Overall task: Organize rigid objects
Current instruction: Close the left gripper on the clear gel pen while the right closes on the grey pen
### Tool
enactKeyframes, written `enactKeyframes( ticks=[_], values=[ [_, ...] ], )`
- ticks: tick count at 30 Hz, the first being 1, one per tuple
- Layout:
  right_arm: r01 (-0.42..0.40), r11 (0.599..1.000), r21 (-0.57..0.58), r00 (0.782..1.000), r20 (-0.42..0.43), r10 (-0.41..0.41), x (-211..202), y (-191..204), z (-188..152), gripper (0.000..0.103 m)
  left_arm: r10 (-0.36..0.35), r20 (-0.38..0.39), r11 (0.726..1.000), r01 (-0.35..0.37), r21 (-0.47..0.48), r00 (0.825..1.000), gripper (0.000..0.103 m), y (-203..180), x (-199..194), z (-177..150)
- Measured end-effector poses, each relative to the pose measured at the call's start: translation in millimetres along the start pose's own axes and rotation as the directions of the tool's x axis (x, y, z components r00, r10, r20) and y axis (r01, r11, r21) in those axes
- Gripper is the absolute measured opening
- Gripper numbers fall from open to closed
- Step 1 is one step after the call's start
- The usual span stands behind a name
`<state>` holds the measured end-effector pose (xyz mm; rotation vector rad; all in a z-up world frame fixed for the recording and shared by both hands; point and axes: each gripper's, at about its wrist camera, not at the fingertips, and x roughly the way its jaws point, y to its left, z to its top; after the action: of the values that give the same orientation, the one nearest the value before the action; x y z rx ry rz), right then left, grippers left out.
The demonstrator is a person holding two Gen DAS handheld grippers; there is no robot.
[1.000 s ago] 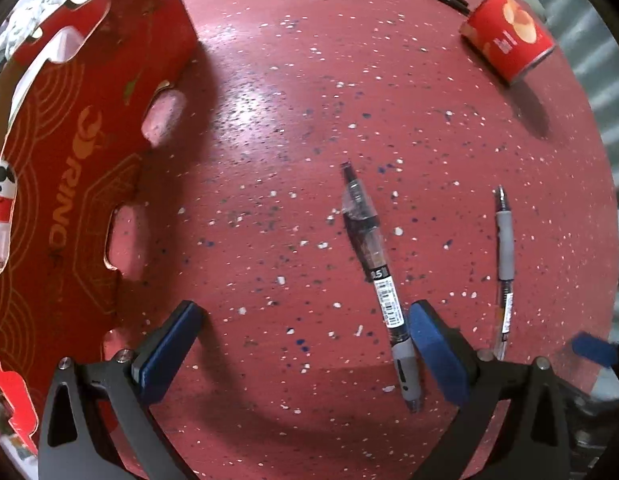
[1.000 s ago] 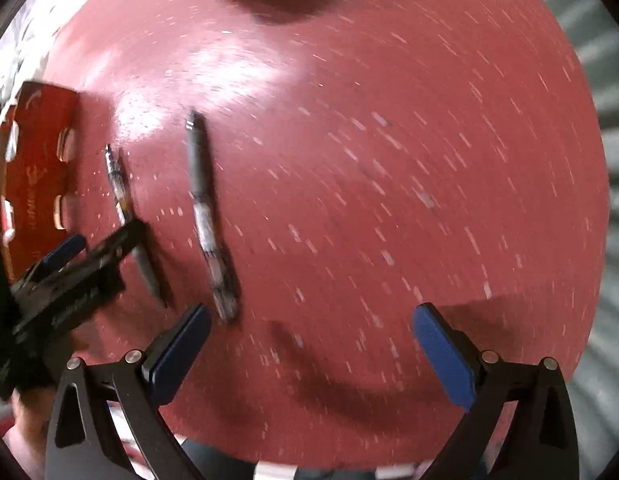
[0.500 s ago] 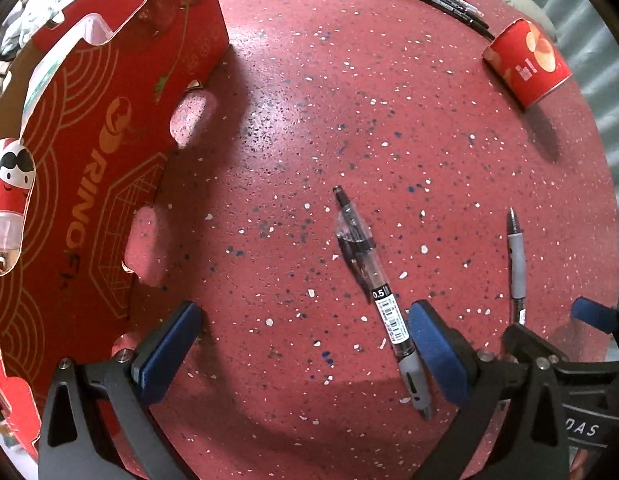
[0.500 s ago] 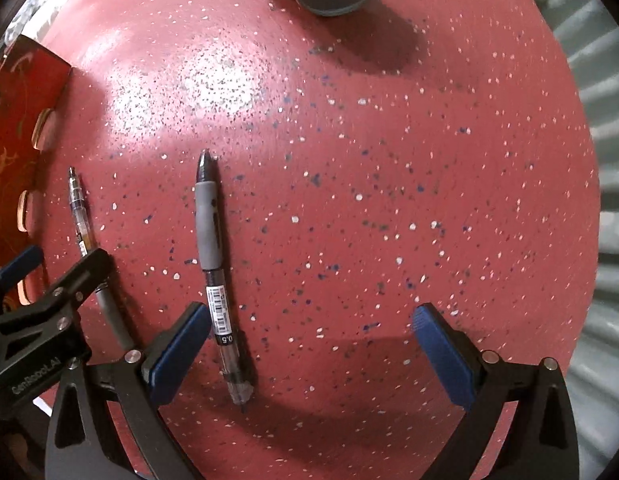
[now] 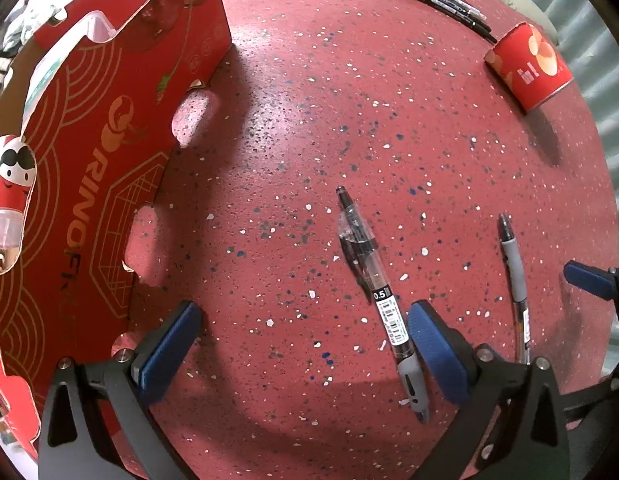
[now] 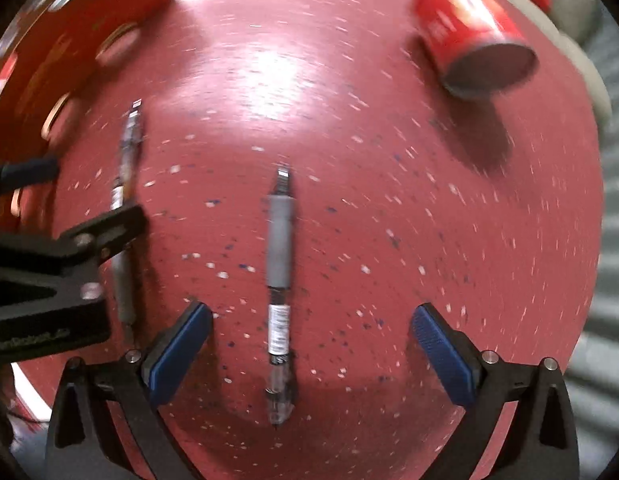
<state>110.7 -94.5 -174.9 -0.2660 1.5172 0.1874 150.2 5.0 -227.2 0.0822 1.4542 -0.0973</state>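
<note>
Both our claws are released: the grey-grip pen (image 6: 278,236) lies between our right claw (image 6: 311,350) pads, the clear pen (image 5: 373,280) just inside our left claw (image 5: 303,346)

We see a red speckled tabletop (image 5: 309,92), smooth with a soft sheen where light pools on it. The clear pen (image 5: 373,280) has a glossy see-through plastic barrel, a paper-like label and a matt grey rubbery grip. The grey-grip pen (image 6: 278,280) looks alike, its grip dull. The red cardboard box (image 5: 81,184) is printed and matt, its cut edges raw brown. The red cup (image 5: 529,66) looks like printed paper. Our gripper pads (image 5: 437,356) are blue, ribbed and matt on black plastic arms.
</note>
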Motion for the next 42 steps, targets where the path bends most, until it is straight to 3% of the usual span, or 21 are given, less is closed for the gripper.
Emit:
enactKeyframes(
  ticks=[4,9,12,16,22,25,28,30,35,37,42],
  values=[
    [-0.035,0.999,0.036,0.999,-0.023,0.036,1.0,4.8,2.2,0.1,0.005,0.007,0.999,-0.005,-0.033,1.0,0.103,2.3,-0.8,0.9],
    [-0.059,0.997,0.046,0.998,-0.027,0.06,-4.1,6.4,1.5,0.084,0.008,-0.007,0.999,-0.009,-0.052,1.0,0.103,5.3,0.3,5.3],
    [-0.059,0.998,0.034,0.998,-0.028,0.06,-10.2,7.9,5.0,0.063,0.01,-0.025,0.998,-0.011,-0.069,1.0,0.103,6.2,-0.1,8.9],
    [-0.064,0.997,0.047,0.997,-0.05,0.066,-19.1,16.1,11.2,0.011,0.014,-0.034,0.995,-0.018,-0.093,0.999,0.103,0.3,-2.1,9.8],
    [-0.095,0.986,0.14,0.993,-0.055,0.104,-31.7,-4.5,-1.9,0.011,0.011,-0.06,0.997,-0.015,-0.071,0.998,0.102,-23.9,-3.5,8.4],
    [-0.124,0.973,0.194,0.99,-0.039,0.135,-42.1,-14.2,-12.1,0.011,0.017,-0.046,0.998,-0.02,-0.06,0.999,0.087,-31.4,-12.1,6.2],
    [-0.15,0.958,0.246,0.987,-0.025,0.161,-50.6,-19.0,-17.8,0.011,0.014,-0.036,1.0,-0.015,-0.025,0.999,0.055,-35.1,-21.7,5.1],
    [-0.169,0.947,0.274,0.983,-0.018,0.181,-54.1,-26.8,-18.5,0.011,-0.009,-0.045,1.0,0.009,0.0,0.999,0.014,-35.6,-25.2,5.5],
    [-0.183,0.933,0.309,0.981,0.002,0.192,-66.6,-39.7,-27.5,0.011,-0.068,-0.097,0.998,0.068,-0.007,0.993,0.01,-29.5,-28.0,10.5],
    [-0.191,0.93,0.314,0.98,0.008,0.199,-73.7,-56.9,-35.7,0.011,-0.077,-0.089,0.997,0.079,0.013,0.993,0.01,-27.3,-35.0,9.9],
    [-0.206,0.923,0.324,0.977,0.025,0.21,-94.8,-52.4,-41.9,0.011,-0.118,-0.048,0.988,0.122,0.091,0.992,0.01,-34.7,-70.7,-0.4]
  ],
)
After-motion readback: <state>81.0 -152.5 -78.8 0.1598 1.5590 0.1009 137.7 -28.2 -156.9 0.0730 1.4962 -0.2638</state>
